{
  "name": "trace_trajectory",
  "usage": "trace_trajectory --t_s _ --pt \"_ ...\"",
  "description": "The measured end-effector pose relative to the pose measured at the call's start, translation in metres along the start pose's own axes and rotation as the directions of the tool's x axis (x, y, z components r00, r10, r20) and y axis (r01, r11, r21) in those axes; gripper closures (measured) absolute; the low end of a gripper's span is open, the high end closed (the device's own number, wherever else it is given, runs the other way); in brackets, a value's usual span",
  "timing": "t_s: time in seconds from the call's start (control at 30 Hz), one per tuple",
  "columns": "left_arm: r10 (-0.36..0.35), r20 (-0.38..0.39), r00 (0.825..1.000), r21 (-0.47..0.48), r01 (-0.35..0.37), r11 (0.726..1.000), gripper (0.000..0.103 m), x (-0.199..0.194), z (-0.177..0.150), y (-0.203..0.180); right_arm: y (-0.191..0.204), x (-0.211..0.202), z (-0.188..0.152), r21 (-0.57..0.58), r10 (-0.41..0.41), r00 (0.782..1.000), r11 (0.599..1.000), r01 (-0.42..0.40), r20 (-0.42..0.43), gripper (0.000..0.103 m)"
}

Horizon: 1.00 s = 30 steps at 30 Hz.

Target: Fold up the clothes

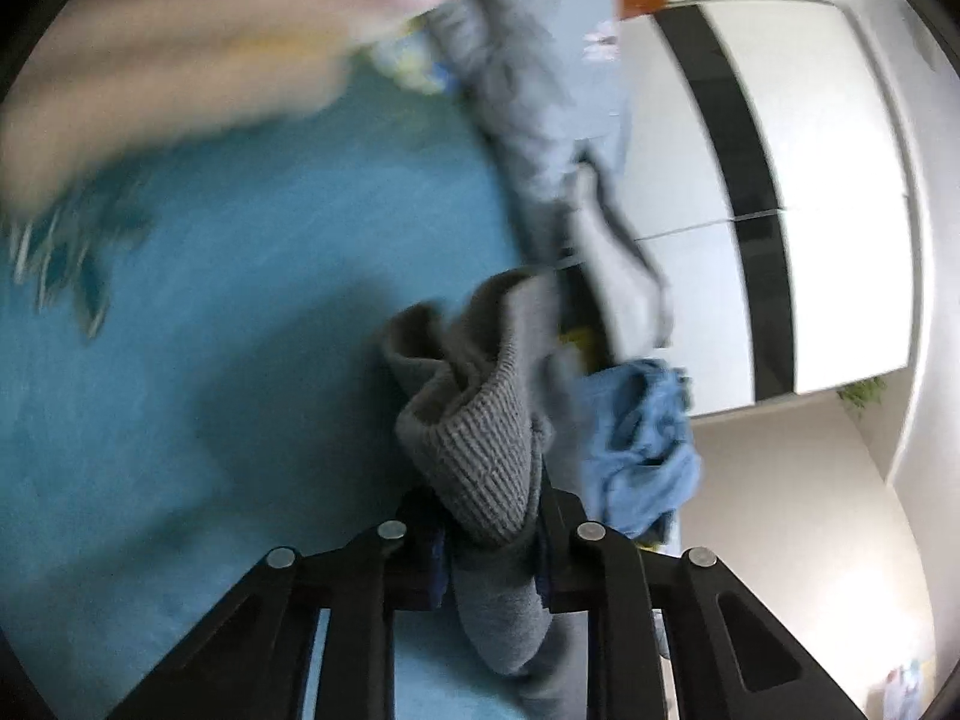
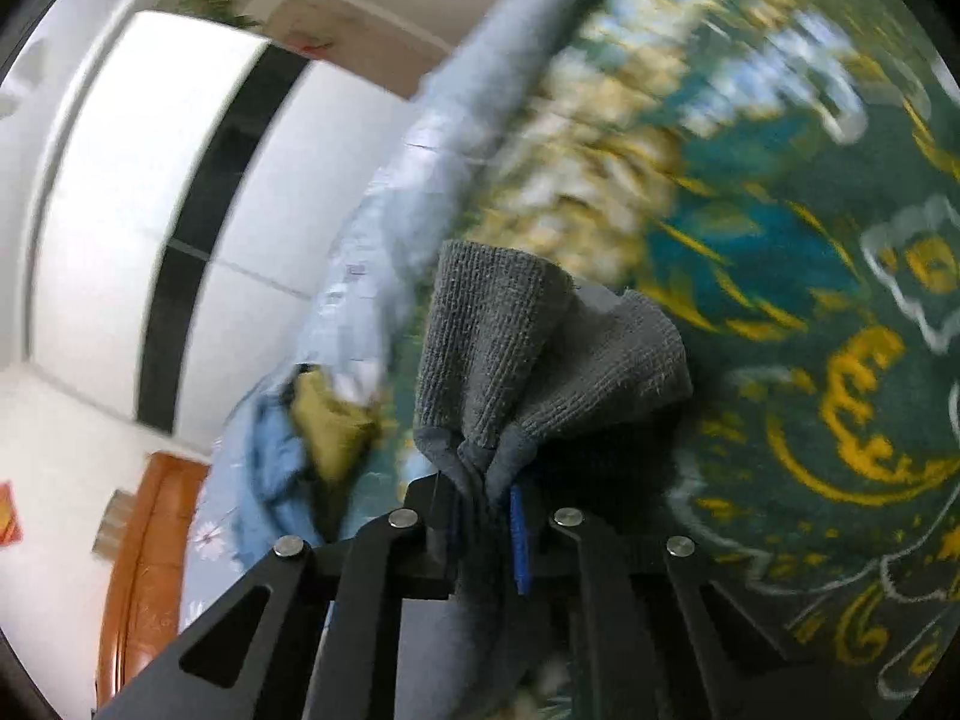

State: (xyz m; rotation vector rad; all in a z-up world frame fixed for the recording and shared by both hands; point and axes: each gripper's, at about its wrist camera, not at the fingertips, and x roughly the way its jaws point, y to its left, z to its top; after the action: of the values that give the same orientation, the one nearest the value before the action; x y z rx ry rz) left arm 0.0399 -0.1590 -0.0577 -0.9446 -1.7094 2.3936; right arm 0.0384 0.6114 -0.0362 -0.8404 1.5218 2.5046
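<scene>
My left gripper (image 1: 489, 531) is shut on the ribbed edge of a grey knitted garment (image 1: 474, 420), which bunches up between the fingers and hangs down past them. My right gripper (image 2: 489, 501) is shut on another ribbed edge of the grey garment (image 2: 498, 348), pinched into folds. Both views are blurred by motion. The garment is held above a bed with a teal cover (image 1: 240, 312) that shows a yellow and white pattern (image 2: 810, 360) in the right wrist view.
A crumpled blue garment (image 1: 642, 450) and a long grey-blue cloth (image 1: 540, 90) lie along the bed's edge; the blue one also shows in the right wrist view (image 2: 270, 468) beside an olive piece (image 2: 330, 420). A white wardrobe (image 1: 828, 180) stands beyond. A brown wooden headboard (image 2: 144, 570) is at the lower left.
</scene>
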Motion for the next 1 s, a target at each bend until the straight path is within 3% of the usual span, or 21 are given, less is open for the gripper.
trace_trajectory --t_s 0.17,0.23,0.3,0.37,0.5,0.67,0.83,0.93,1.0 --pt "-0.128 0.02 0.992 0.175 0.122 0.977 0.082 -0.054 -0.004 -0.061 0.051 -0.045 0.003 -0.144 0.194 0.981 0.971 -0.19 0.015 0.091" --pt "-0.146 0.012 0.989 0.199 0.14 0.97 0.082 -0.082 -0.007 -0.059 0.04 -0.069 -0.005 -0.147 0.231 0.973 0.963 -0.227 0.008 0.091" --pt "-0.114 0.014 0.993 0.22 0.108 0.969 0.082 -0.109 -0.013 -0.042 0.028 -0.093 -0.012 -0.148 0.267 0.964 0.953 -0.264 0.001 0.091" --pt "-0.036 0.018 0.999 0.258 0.03 0.966 0.081 -0.122 -0.02 -0.02 0.001 -0.09 -0.021 -0.145 0.198 0.979 0.969 -0.202 -0.045 0.091" --pt "0.071 -0.051 0.996 0.163 -0.062 0.985 0.081 -0.119 -0.036 0.047 -0.056 -0.079 -0.042 -0.112 0.061 0.989 0.991 -0.077 -0.136 0.09" --pt "0.07 -0.048 0.996 0.134 -0.063 0.989 0.081 -0.127 -0.047 0.069 -0.084 -0.08 -0.054 -0.034 0.082 0.987 0.996 -0.088 -0.139 0.09" --pt "0.072 -0.063 0.995 0.142 -0.062 0.988 0.076 -0.131 -0.052 0.067 -0.083 -0.08 -0.052 -0.076 0.051 0.985 0.995 -0.064 -0.164 0.087" --pt "0.086 -0.062 0.994 0.152 -0.076 0.986 0.062 -0.139 -0.049 0.066 -0.086 -0.085 -0.053 -0.066 0.055 0.984 0.996 -0.067 -0.172 0.083" --pt "0.106 -0.033 0.994 0.157 -0.1 0.983 0.047 -0.152 -0.045 0.066 -0.09 -0.088 -0.054 -0.074 0.021 0.983 0.997 -0.035 -0.18 0.073"
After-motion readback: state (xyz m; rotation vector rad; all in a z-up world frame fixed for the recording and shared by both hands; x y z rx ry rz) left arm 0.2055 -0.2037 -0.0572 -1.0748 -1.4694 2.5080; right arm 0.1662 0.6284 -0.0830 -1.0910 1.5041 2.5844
